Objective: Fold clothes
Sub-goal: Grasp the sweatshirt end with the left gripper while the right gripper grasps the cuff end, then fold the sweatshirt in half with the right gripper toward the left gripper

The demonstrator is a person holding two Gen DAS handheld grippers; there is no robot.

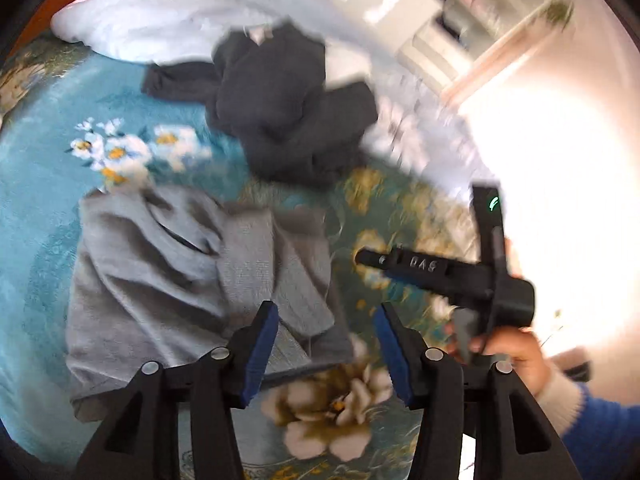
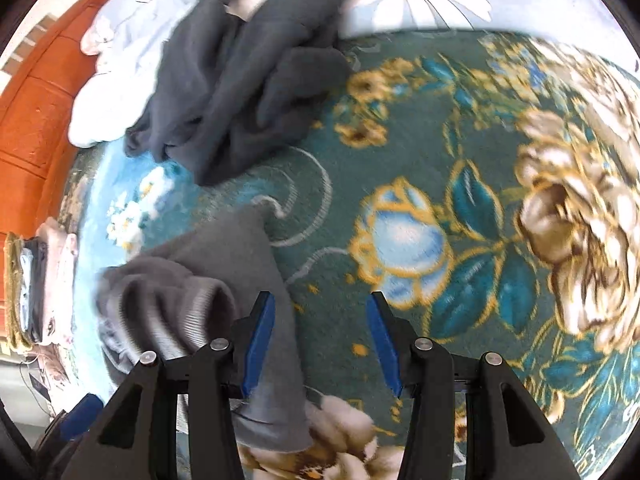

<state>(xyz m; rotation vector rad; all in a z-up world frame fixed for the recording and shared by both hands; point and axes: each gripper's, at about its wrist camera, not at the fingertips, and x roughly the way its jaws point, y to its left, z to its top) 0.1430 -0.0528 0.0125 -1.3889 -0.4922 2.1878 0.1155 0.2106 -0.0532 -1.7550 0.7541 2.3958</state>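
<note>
A light grey knit garment (image 1: 168,280) lies rumpled on the teal floral blanket (image 1: 40,208), just ahead and left of my open, empty left gripper (image 1: 326,350). It also shows in the right wrist view (image 2: 224,300), bunched at the lower left, with the left finger of my open right gripper (image 2: 322,344) over its edge. A dark grey garment (image 1: 280,108) lies crumpled farther back; it also shows in the right wrist view (image 2: 244,72). The right gripper appears in the left wrist view (image 1: 424,268), seen side-on and held by a hand.
A white floral quilt (image 1: 168,16) lies bunched behind the dark garment. An orange headboard (image 2: 32,120) stands at the left. A stack of folded clothes (image 2: 40,288) sits at the left edge. White furniture (image 1: 432,8) stands at the back right.
</note>
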